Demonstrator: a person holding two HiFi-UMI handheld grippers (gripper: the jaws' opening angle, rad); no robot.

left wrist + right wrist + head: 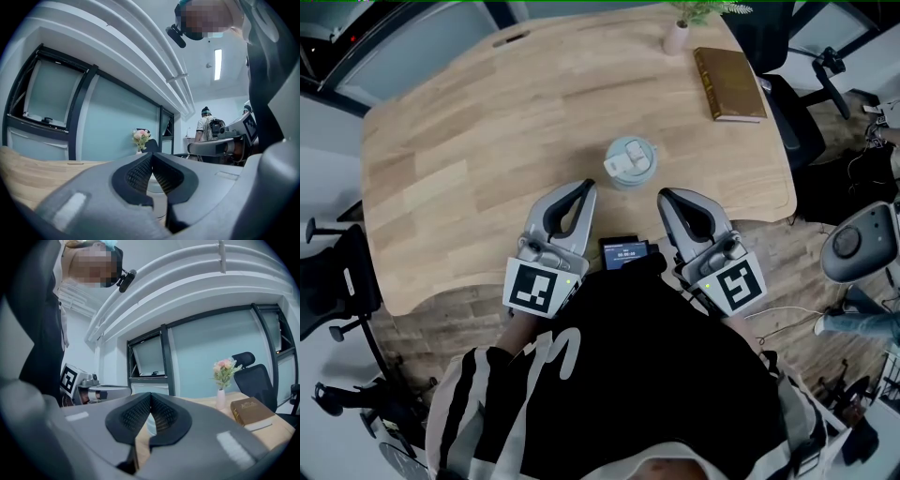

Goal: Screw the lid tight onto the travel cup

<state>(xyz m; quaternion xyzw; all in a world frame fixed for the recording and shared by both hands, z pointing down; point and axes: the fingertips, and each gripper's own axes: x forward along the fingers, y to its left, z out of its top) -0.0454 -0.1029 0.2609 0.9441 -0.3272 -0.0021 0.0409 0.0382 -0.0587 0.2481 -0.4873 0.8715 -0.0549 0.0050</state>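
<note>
No legible wording found. The left gripper (584,187) carries a black-and-white square marker (534,288), a code pattern only. The right gripper (667,197) carries a second marker (739,284). The small screen (625,252) shows pale characters, too small to read. Gilt print on the book (250,409) is illegible.

I wear a black top (656,366) with white-striped sleeves (473,412), and my left claw (585,187) and right claw (666,196) are grey shells with black ribbed pads (139,174), each bearing a white cube (534,287) printed with black square markers.
</note>
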